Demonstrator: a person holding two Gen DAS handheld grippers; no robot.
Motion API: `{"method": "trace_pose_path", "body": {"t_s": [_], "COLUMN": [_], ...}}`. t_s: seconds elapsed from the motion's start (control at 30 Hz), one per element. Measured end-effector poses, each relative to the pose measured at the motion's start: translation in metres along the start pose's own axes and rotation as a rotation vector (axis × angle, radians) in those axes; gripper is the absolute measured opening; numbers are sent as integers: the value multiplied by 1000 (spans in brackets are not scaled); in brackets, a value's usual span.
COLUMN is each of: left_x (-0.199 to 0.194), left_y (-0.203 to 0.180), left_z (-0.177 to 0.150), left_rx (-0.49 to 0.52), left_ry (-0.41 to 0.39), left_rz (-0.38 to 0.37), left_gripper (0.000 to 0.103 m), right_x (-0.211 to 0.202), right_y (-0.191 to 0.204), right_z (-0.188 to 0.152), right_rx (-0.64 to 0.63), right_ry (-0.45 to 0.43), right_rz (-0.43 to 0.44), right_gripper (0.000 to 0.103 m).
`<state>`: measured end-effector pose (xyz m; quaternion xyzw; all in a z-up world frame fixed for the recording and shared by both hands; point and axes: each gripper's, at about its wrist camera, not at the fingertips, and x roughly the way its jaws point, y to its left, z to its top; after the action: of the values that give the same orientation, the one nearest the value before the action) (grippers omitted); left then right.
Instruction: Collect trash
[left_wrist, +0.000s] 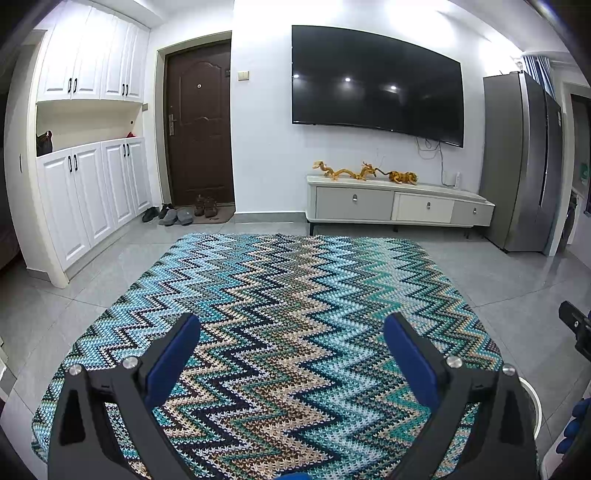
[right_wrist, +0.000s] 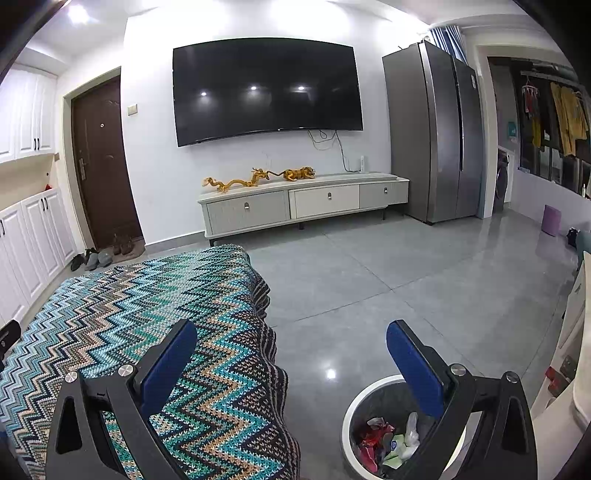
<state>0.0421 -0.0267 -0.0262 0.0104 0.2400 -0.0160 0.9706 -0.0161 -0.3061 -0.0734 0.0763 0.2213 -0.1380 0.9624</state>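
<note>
Blue-padded left gripper (left_wrist: 291, 328) and right gripper (right_wrist: 291, 334) both hang spread apart, holding nothing, over a teal zigzag-knit covered counter (right_wrist: 122, 314). Crumpled wrappers and trash (right_wrist: 384, 439) lie inside the white-rimmed round bin (right_wrist: 349, 411) on the floor just beside that counter.

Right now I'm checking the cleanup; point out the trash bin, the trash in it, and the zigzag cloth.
trash bin (right_wrist: 349, 413): right wrist view, white rim's left side.
trash (right_wrist: 373, 434): right wrist view, red wrapper.
zigzag cloth (left_wrist: 288, 295): left wrist view, middle.

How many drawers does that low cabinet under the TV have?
3, side by side along the front of the TV cabinet: a grey left drawer, a white middle drawer and a smaller grey right drawer. Each has one small metal handle. None looks hidden.
</note>
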Motion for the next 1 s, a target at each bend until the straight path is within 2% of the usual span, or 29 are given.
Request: {"method": "trace_pose_path", "body": {"t_s": [1.0], "left_x": [1], "left_y": [0], "left_z": [-1], "left_rx": [4], "left_ry": [6], "left_rz": [-6], "left_gripper": [100], "right_x": [1], "right_y": [-3], "right_z": [-4], "right_rx": [-3], "right_ry": [3], "right_rz": [-3], "right_gripper": [103]}}
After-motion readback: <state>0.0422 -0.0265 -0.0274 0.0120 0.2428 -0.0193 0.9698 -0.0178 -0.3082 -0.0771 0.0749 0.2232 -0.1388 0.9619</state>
